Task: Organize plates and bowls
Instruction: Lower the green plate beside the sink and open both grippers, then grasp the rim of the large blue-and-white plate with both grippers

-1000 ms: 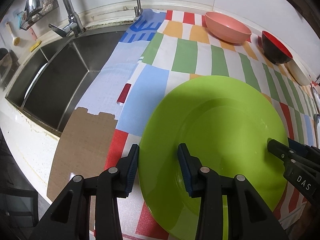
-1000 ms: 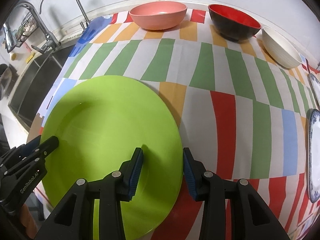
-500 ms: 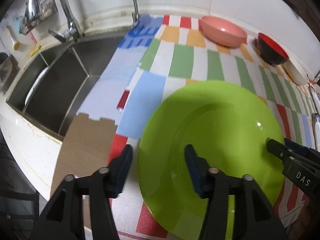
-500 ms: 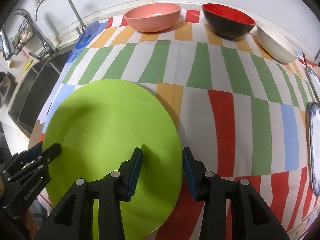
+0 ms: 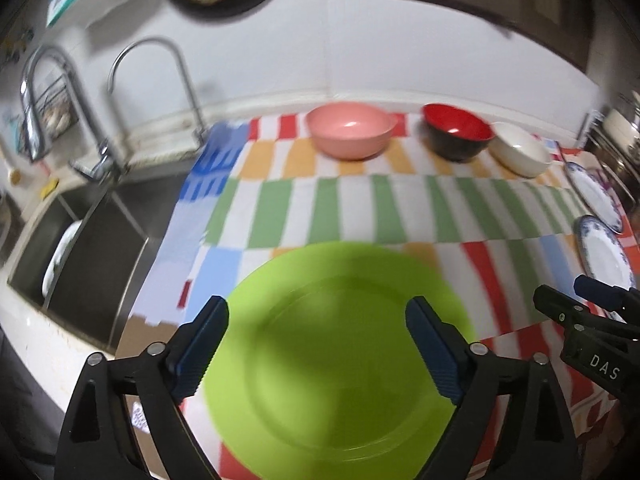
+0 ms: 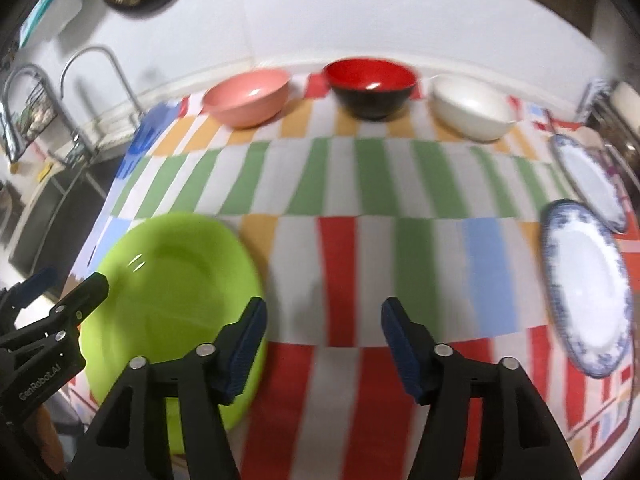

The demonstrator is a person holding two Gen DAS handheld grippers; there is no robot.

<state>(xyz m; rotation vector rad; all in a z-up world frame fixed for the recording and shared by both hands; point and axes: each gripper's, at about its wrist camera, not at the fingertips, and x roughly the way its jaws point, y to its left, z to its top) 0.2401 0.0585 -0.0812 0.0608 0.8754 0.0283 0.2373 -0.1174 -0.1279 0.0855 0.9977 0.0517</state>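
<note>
Leftmost, a steel sink [image 5: 100,232] with a white plate [image 5: 60,256] leaning inside sits beside the tabletop [image 6: 352,184], which wears a striped cloth. Next comes the green plate [image 5: 340,360], lying flat on the cloth near the front edge. The left claw [image 5: 316,344] hangs above it with jaws spread wide, having just been opening; nothing is pinched between them, so the plate is let go. Further right, the right claw [image 6: 322,340] has likewise just been opening and stands parted over bare cloth, its left pad just beside the green plate's rim and gripping nothing. Along the back wall, a pink bowl [image 6: 248,98], a red-and-black bowl [image 6: 372,88] and a white bowl [image 6: 472,112] stand in a row, and two blue-rimmed plates [image 6: 588,284] lie at the far right.

Risks from here: the green plate sits close to the front edge, so a careless brush from either claw could nudge it off. Reaching next for a blue-rimmed plate lying flat, a pad may skid on its glazed rim and chip it.
</note>
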